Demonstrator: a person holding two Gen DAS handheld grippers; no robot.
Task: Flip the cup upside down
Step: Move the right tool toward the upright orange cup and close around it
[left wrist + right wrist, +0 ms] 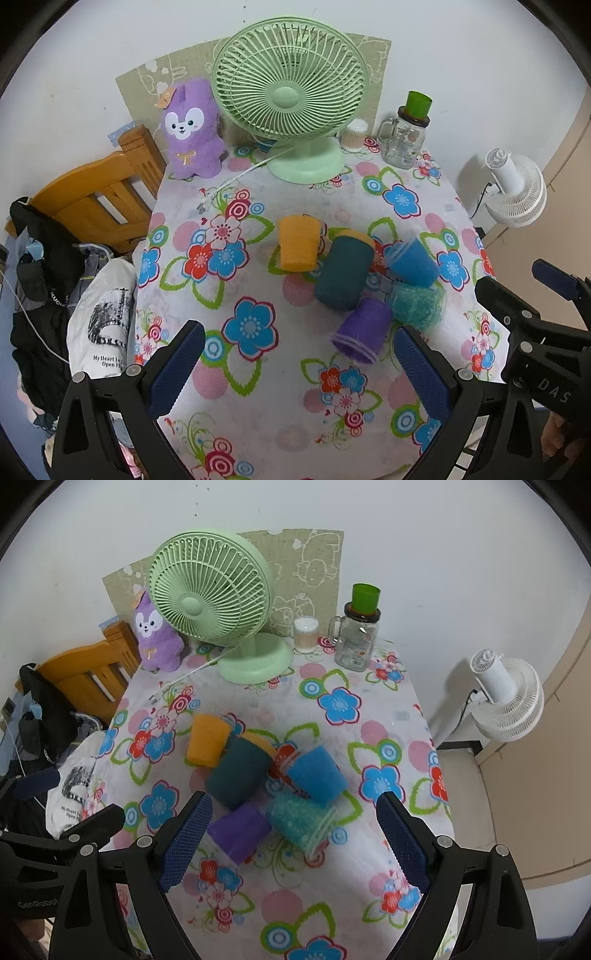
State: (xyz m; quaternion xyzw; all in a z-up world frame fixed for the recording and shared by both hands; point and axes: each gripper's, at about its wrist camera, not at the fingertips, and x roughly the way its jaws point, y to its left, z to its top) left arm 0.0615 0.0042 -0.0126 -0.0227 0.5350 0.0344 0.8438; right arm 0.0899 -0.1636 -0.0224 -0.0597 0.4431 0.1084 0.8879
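Observation:
Several plastic cups lie on their sides in a cluster mid-table: an orange cup (298,243) (207,740), a dark teal cup (343,273) (238,771), a blue cup (413,262) (317,773), a translucent teal cup (417,306) (301,821) and a purple cup (364,330) (240,830). My left gripper (299,365) is open and empty, above the table just short of the purple cup. My right gripper (295,842) is open and empty, its jaws either side of the purple and translucent teal cups, above them.
The table has a flowered cloth (258,406). At the back stand a green fan (291,85), a purple plush (192,133), a glass jar with a green cup on top (406,136) and a swab box (354,134). A wooden chair (96,195) and clothes are at left, a white fan (517,188) at right.

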